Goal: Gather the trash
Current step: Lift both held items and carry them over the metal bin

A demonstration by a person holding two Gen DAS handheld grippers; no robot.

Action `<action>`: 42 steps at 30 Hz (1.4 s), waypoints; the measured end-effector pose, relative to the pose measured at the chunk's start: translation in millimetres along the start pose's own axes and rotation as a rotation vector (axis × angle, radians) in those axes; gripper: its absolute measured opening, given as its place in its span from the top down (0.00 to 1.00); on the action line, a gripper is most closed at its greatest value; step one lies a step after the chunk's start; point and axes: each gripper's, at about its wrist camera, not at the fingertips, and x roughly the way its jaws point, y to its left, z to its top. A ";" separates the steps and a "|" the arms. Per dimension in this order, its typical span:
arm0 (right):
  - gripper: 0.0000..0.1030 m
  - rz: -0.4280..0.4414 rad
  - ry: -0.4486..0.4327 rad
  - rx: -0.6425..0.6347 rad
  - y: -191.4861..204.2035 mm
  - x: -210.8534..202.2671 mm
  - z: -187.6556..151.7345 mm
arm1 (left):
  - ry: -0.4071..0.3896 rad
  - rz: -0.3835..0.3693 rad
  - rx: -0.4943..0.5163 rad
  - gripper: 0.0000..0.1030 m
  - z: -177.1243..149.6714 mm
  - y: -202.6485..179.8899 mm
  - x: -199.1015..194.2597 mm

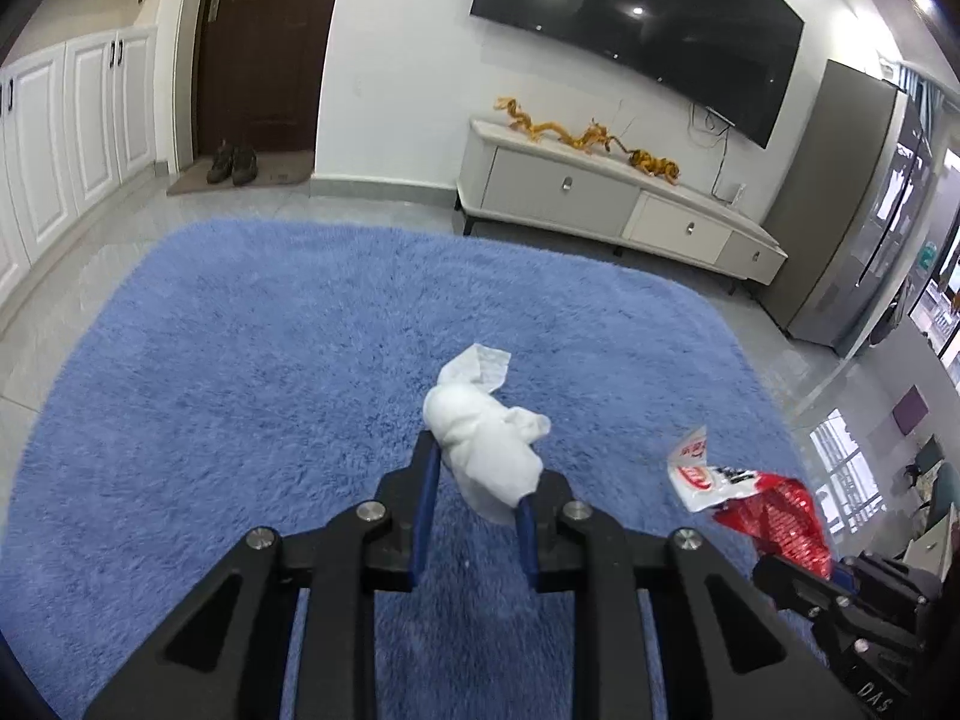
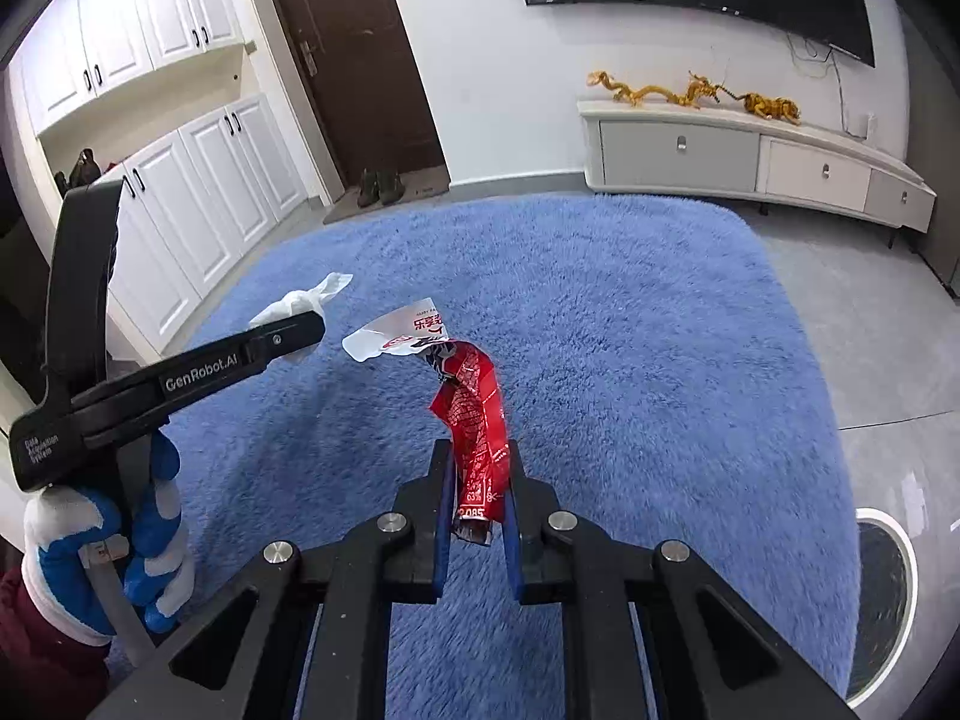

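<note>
Blue shag rug spreading across grey tile, TV console standing against the far wall. Left gripper clenching a crumpled white tissue above the rug. Right gripper clamping a red-and-white snack wrapper, holding it upright over the rug, just beside the tissue.

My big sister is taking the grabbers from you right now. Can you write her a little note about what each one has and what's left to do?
Left hand-held gripper: shut on the crumpled white tissue, held up over the blue shaggy rug.
Right hand-held gripper: shut on the red and white snack wrapper, also over the rug.
Done: both pieces picked up.
Left: drop both into a bin. The round, white-rimmed thing at the rug's right edge might be one; I cannot tell.
</note>
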 end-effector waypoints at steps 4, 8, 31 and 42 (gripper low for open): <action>0.87 -0.005 -0.053 0.010 5.5 -27.8 -1.5 | -0.062 0.023 0.019 0.79 0.7 -5.4 -34.7; 0.87 -0.014 -0.111 0.012 7.1 -60.2 -1.9 | -0.143 0.043 0.033 0.79 -1.8 -13.7 -75.0; 0.87 -0.056 -0.330 -0.038 36.1 -164.3 -10.1 | -0.403 0.107 0.111 0.79 -25.4 -63.5 -204.8; 0.87 -0.092 -0.388 0.001 17.8 -184.9 -15.9 | -0.431 0.115 0.141 0.79 -27.5 -84.2 -212.5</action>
